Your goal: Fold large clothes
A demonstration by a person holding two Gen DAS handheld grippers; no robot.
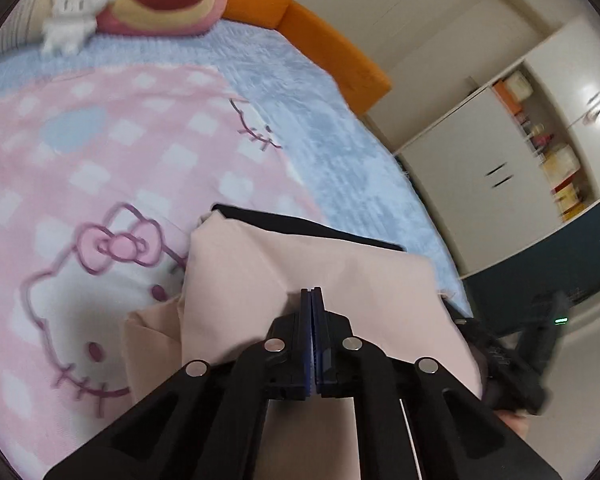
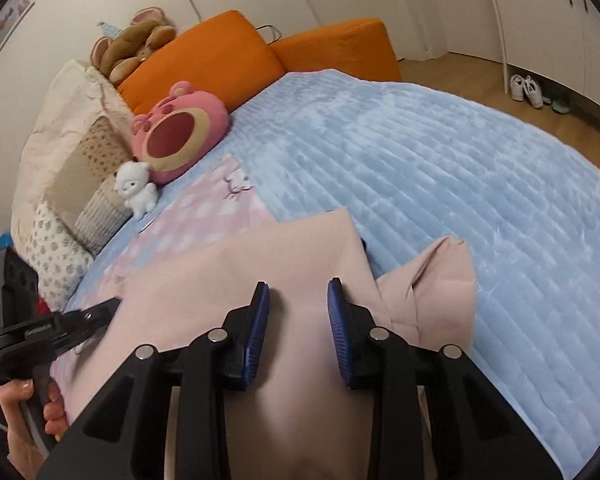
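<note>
A pale pink garment (image 1: 320,280) with a black edge lies partly folded on the bed; it also shows in the right wrist view (image 2: 260,272). My left gripper (image 1: 312,292) is shut, pinching a fold of the garment and lifting it. In the right wrist view the left gripper (image 2: 100,312) grips the garment's left edge. My right gripper (image 2: 298,292) is open and empty, hovering just above the garment's middle. A loose flap of the garment (image 2: 440,276) lies to the right of it.
The bed has a light blue quilt (image 2: 440,168) and a pink Hello Kitty blanket (image 1: 80,200). A pink plush cushion (image 2: 180,136), a small white plush (image 2: 136,192), pillows (image 2: 72,184) and orange cushions (image 2: 228,56) stand at the head. White cabinets (image 1: 480,184) lie beyond.
</note>
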